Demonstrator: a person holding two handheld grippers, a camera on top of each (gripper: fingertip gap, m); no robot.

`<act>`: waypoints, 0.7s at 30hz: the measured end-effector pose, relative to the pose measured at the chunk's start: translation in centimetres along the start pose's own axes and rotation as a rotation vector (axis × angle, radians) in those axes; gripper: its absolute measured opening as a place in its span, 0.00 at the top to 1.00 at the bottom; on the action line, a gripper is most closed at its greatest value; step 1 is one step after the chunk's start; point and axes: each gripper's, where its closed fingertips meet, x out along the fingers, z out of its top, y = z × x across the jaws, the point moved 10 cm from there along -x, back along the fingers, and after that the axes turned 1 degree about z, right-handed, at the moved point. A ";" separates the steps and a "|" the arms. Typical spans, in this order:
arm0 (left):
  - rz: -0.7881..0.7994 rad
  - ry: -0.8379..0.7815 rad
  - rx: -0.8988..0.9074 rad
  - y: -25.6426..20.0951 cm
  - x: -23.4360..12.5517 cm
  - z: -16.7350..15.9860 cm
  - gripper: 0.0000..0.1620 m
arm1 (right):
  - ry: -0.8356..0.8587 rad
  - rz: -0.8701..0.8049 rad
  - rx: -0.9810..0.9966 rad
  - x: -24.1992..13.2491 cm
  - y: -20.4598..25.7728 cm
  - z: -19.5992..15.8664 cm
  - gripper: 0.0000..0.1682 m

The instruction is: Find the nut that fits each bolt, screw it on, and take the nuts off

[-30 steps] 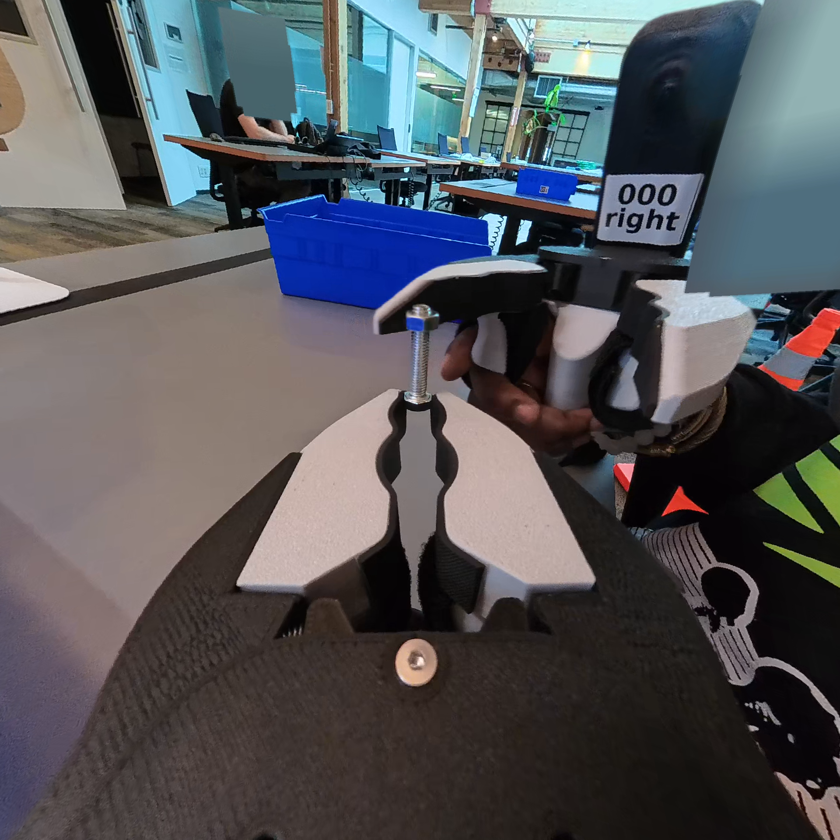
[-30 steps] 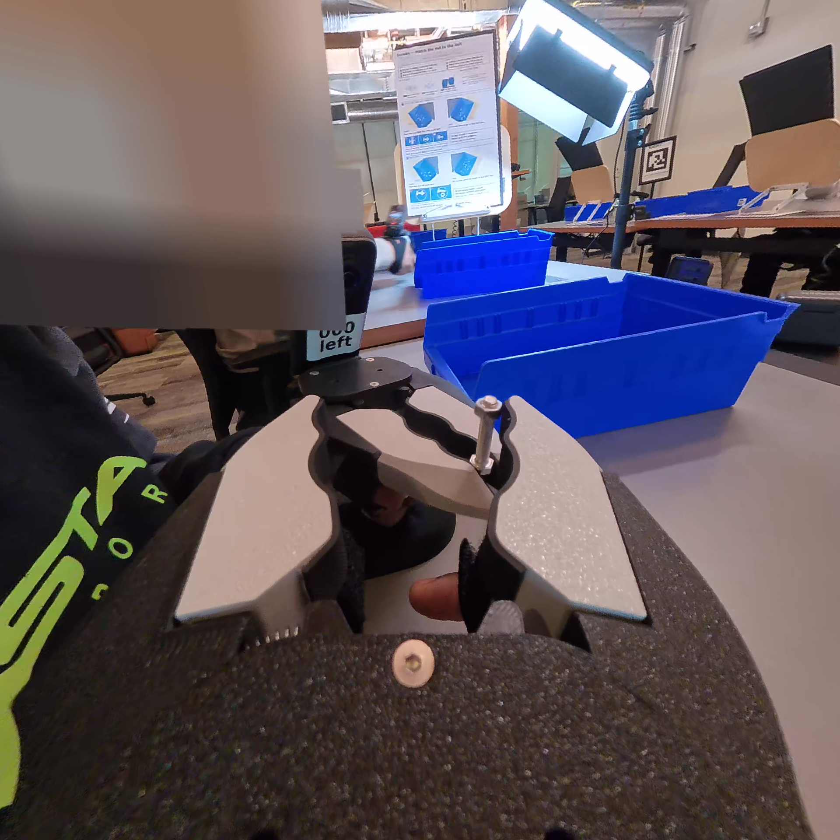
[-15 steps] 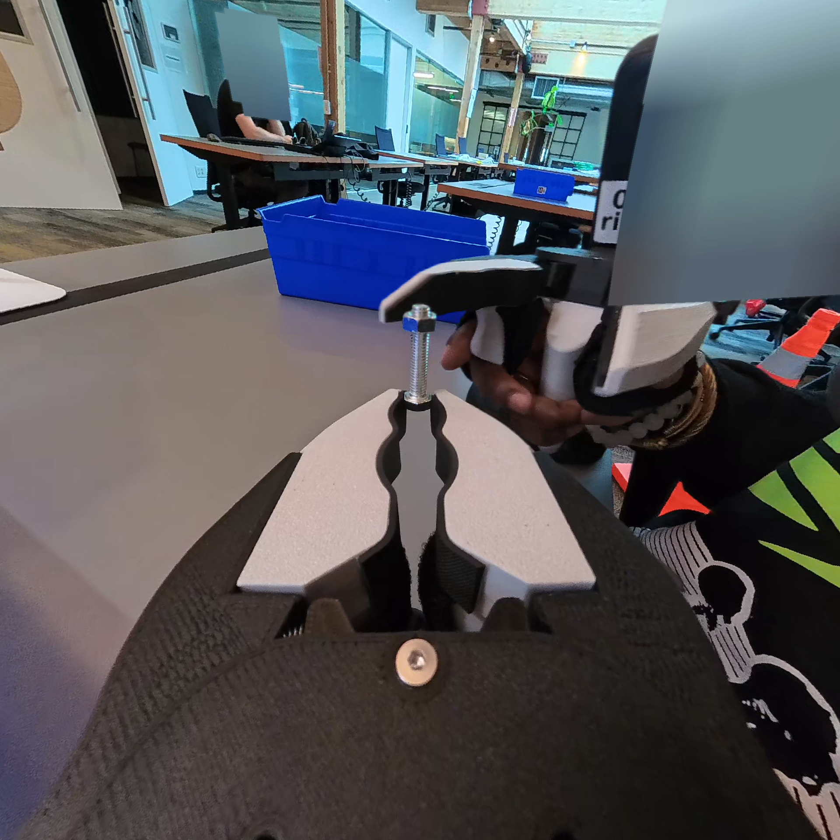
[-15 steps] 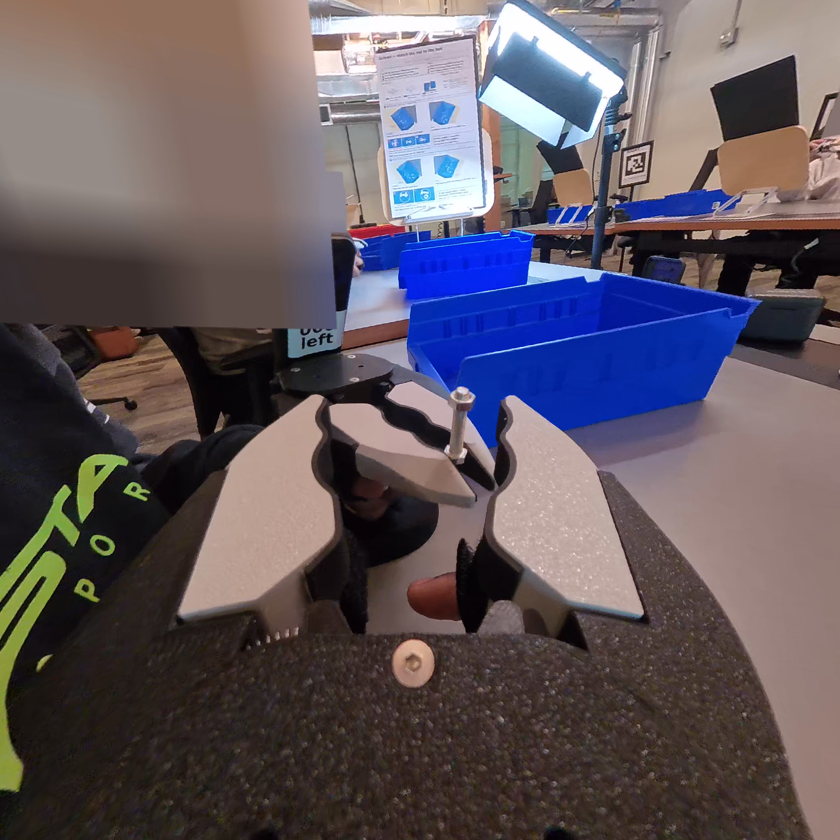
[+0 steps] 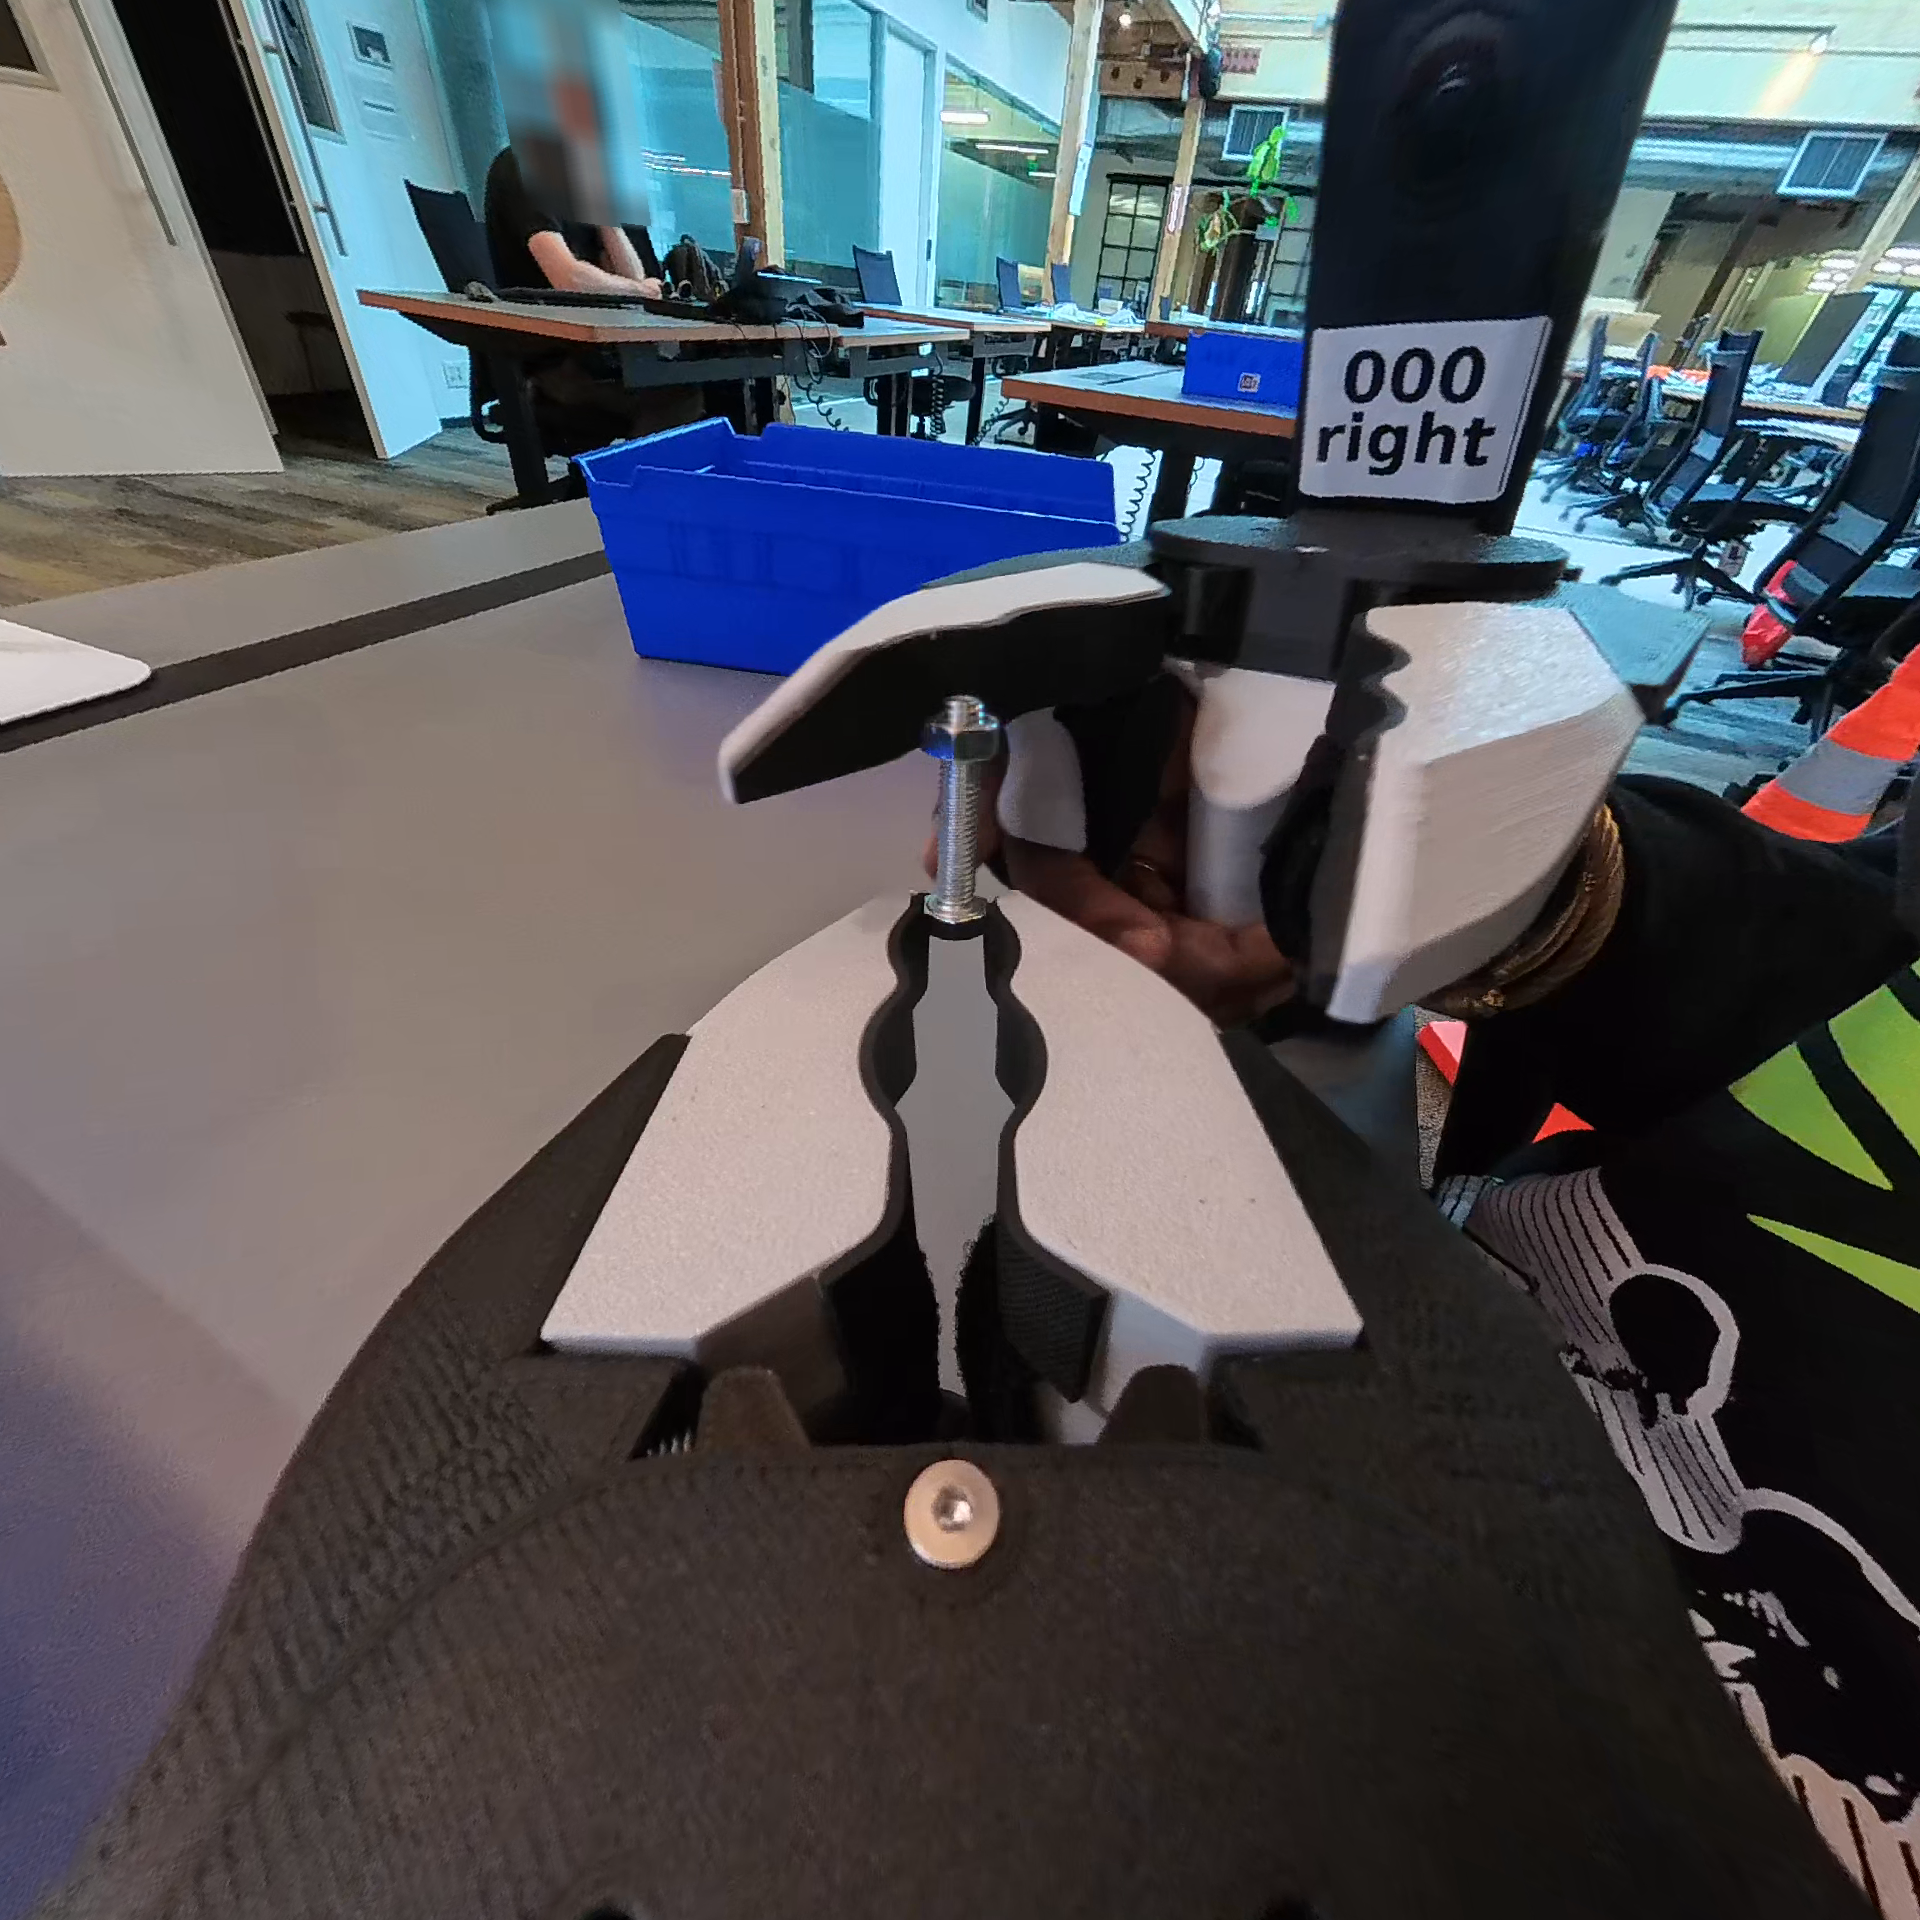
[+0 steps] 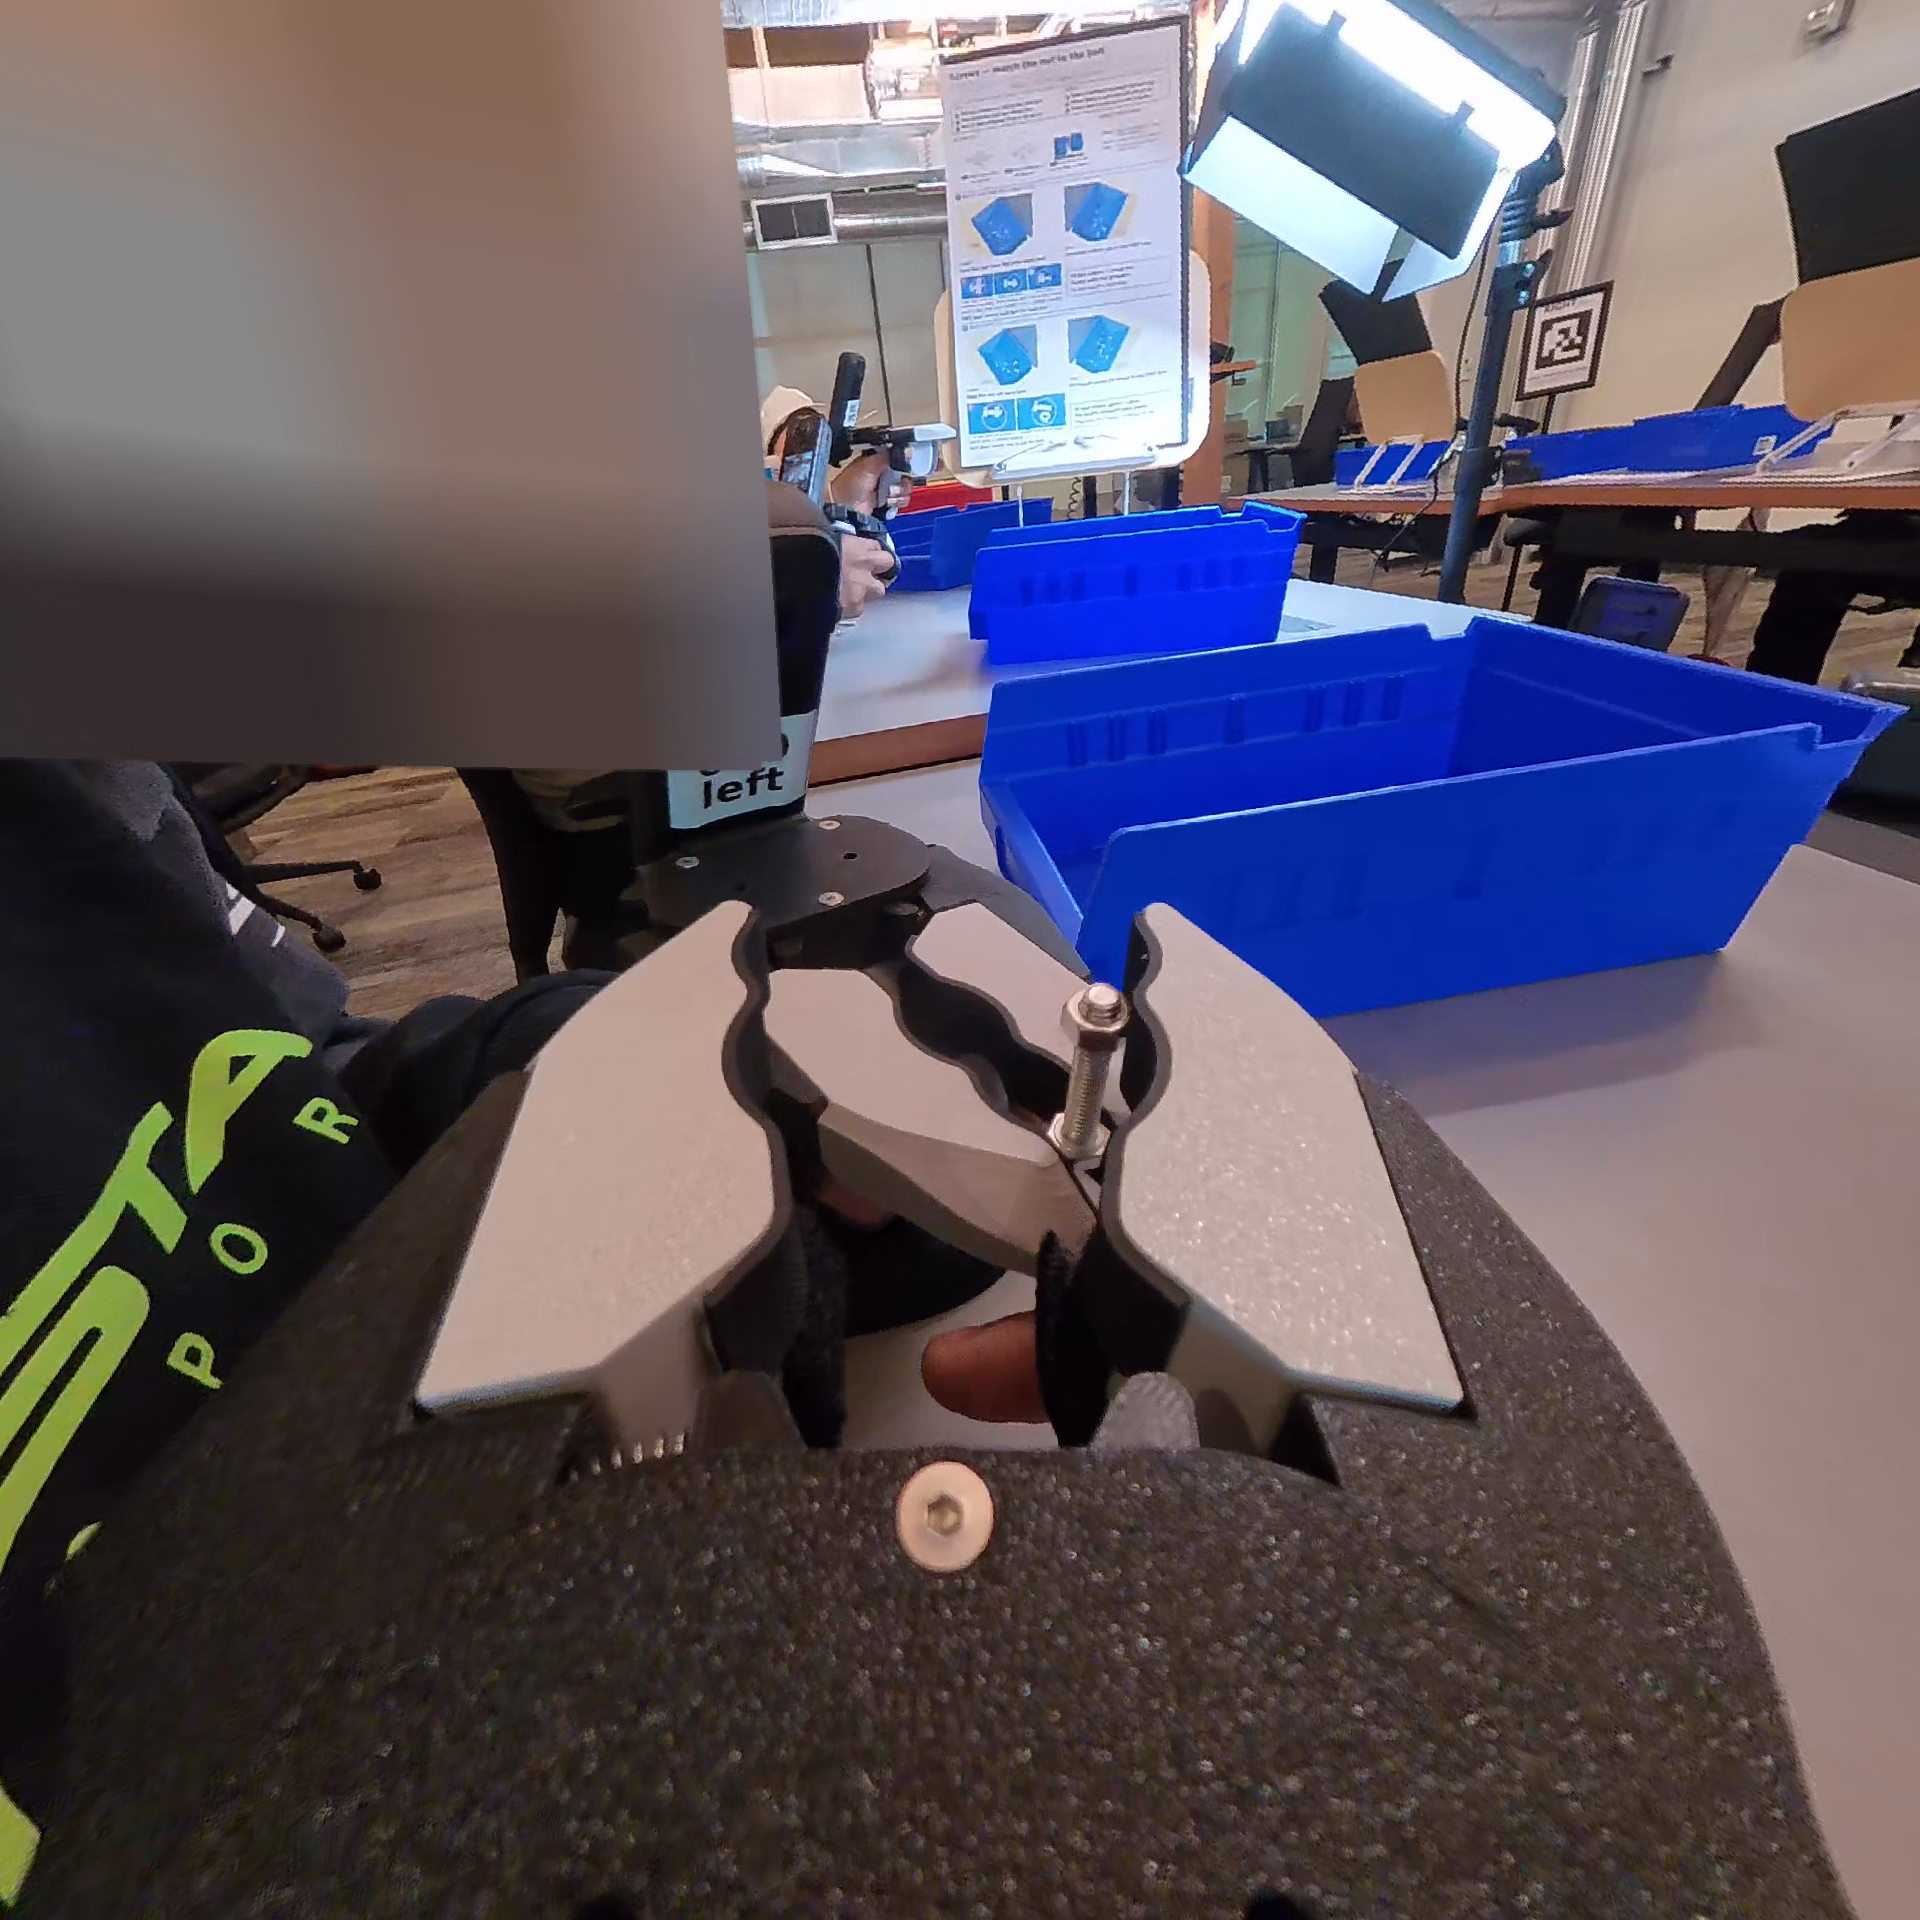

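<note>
Clenched left gripper (image 5: 954,925) jaws hold the bolt (image 5: 956,831) base; released right gripper (image 6: 940,1013) jaws flank the nut (image 5: 961,740), so slippage is risked.

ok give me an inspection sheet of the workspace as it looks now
surface: grey table, bare where visible
job's things: bolt upright, head clamped at the tips of the left tongs; nut near its top end
clutter: blue bin on the table, contents hidden
grippers: left tongs shut on the bolt; right tongs open, one finger beside the nut
cables: nothing seen on the table
surroundings: office desks, chairs, more blue bins, instruction poster, studio light, other people at work
</note>
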 end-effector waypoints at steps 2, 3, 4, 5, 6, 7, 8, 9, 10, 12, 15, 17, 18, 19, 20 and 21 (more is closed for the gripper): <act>0.002 -0.002 0.000 0.0 0.0 0.0 0.94 | 0.000 -0.006 -0.004 -0.2 0.1 0.0 0.60; 0.000 -0.003 -0.001 0.0 0.0 0.0 0.94 | -0.002 -0.009 -0.002 -0.3 0.2 0.0 0.60; 0.001 -0.003 -0.002 0.0 0.0 0.0 0.94 | -0.004 -0.014 0.001 -0.4 0.2 -0.1 0.59; 0.003 -0.004 -0.002 0.0 0.0 0.0 0.94 | -0.007 -0.018 0.002 -0.5 0.2 -0.1 0.60; 0.004 -0.007 -0.005 0.1 -0.1 0.0 0.94 | -0.011 -0.021 0.004 -0.7 0.3 -0.1 0.60; 0.002 -0.010 -0.010 0.1 -0.1 0.0 0.94 | -0.015 -0.026 0.007 -0.9 0.3 -0.1 0.60; 0.004 -0.014 -0.016 0.2 -0.1 0.0 0.94 | -0.019 -0.030 0.010 -1.1 0.4 -0.1 0.60; 0.003 -0.018 -0.022 0.2 -0.2 0.0 0.94 | -0.023 -0.034 0.014 -1.3 0.5 -0.2 0.60; 0.003 -0.021 -0.026 0.3 -0.2 0.0 0.94 | -0.027 -0.038 0.016 -1.5 0.6 -0.2 0.60; 0.004 -0.022 -0.028 0.3 -0.2 0.1 0.94 | -0.029 -0.048 0.019 -1.9 0.8 -0.2 0.61; 0.004 -0.018 -0.024 0.3 -0.2 0.0 0.94 | -0.029 -0.062 0.022 -2.5 1.0 -0.3 0.62; 0.004 -0.023 -0.029 0.3 -0.2 0.1 0.94 | -0.031 -0.058 0.024 -2.9 1.2 -0.4 0.67; 0.004 -0.025 -0.033 0.3 -0.2 0.1 0.94 | -0.032 -0.051 0.025 -3.1 1.2 -0.4 0.70; 0.003 -0.026 -0.035 0.4 -0.2 0.1 0.94 | -0.034 -0.049 0.026 -3.2 1.2 -0.4 0.71; 0.003 -0.026 -0.034 0.4 -0.3 0.1 0.94 | -0.035 -0.056 0.024 -3.3 1.2 -0.4 0.72; 0.002 -0.025 -0.032 0.3 -0.2 0.1 0.94 | -0.038 -0.067 0.022 -3.4 1.0 -0.4 0.72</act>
